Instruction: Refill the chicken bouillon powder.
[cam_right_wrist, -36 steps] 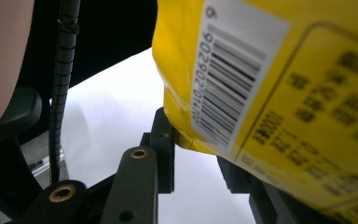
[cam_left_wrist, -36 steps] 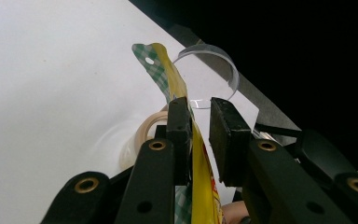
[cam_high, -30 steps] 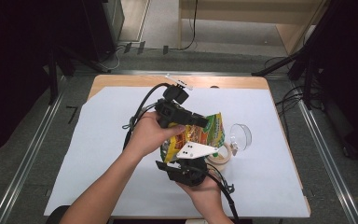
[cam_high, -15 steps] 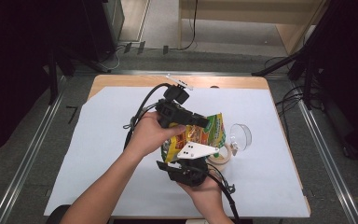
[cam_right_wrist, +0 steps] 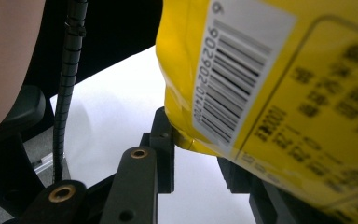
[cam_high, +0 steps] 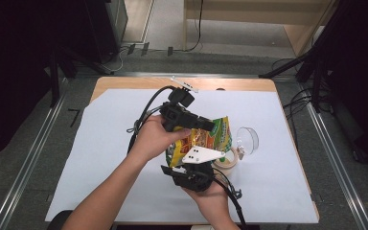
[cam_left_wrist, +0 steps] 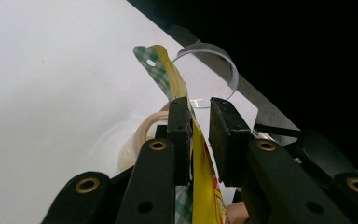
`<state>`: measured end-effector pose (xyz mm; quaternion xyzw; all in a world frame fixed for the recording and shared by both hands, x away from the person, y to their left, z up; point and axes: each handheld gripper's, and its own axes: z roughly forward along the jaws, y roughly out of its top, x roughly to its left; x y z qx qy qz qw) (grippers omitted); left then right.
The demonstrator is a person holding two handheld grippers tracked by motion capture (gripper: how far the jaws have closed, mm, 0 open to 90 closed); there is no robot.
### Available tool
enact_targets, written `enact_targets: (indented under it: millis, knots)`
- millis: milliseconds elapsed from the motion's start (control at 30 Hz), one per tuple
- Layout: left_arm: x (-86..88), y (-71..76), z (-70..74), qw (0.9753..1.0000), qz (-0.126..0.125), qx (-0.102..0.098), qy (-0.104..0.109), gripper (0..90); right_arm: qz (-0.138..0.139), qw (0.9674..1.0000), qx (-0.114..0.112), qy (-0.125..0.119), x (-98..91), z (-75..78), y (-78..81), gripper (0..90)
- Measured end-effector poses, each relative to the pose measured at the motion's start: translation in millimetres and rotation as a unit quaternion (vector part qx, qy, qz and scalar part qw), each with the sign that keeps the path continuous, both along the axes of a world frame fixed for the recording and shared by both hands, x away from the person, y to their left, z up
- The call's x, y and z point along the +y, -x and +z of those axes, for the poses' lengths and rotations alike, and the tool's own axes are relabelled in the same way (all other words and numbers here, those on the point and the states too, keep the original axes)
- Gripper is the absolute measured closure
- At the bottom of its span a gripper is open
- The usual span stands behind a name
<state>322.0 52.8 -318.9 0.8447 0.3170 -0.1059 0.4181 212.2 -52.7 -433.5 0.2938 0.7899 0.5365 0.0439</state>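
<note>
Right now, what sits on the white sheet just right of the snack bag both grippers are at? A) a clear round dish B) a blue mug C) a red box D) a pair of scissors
A: in the high view a clear round dish lies on the white sheet just right of the snack bag, with a roll of tape close by.

Roll of beige tape (cam_high: pixel 224 162) on the white-covered bench (cam_high: pixel 100 143), clear round plastic lid (cam_high: pixel 247 140) just beside it
</note>
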Motion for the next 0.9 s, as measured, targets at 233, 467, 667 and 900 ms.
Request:
enact_targets:
  millis: [233, 467, 667, 900]
  knots:
    - [0.0, -0.3, -0.5, 1.0, 0.0, 0.001, 0.0, 78.7, 0.0, 1.0, 0.0, 0.0, 0.1, -0.1, 0.1, 71.1]
    - [-0.1, -0.3, -0.5, 1.0, 0.0, 0.002, 0.001, 78.7, 0.0, 1.0, 0.0, -0.001, 0.1, 0.1, 0.3, 71.1]
    - [0.2, 0.0, 0.0, 1.0, -0.002, 0.002, -0.001, 78.7, 0.001, 1.0, 0.001, -0.001, 0.1, 0.6, 0.8, 71.2]
    - [0.5, 0.0, 0.1, 1.0, -0.002, 0.002, -0.001, 78.5, 0.001, 1.0, 0.004, -0.004, 0.1, 1.4, 1.3, 71.2]
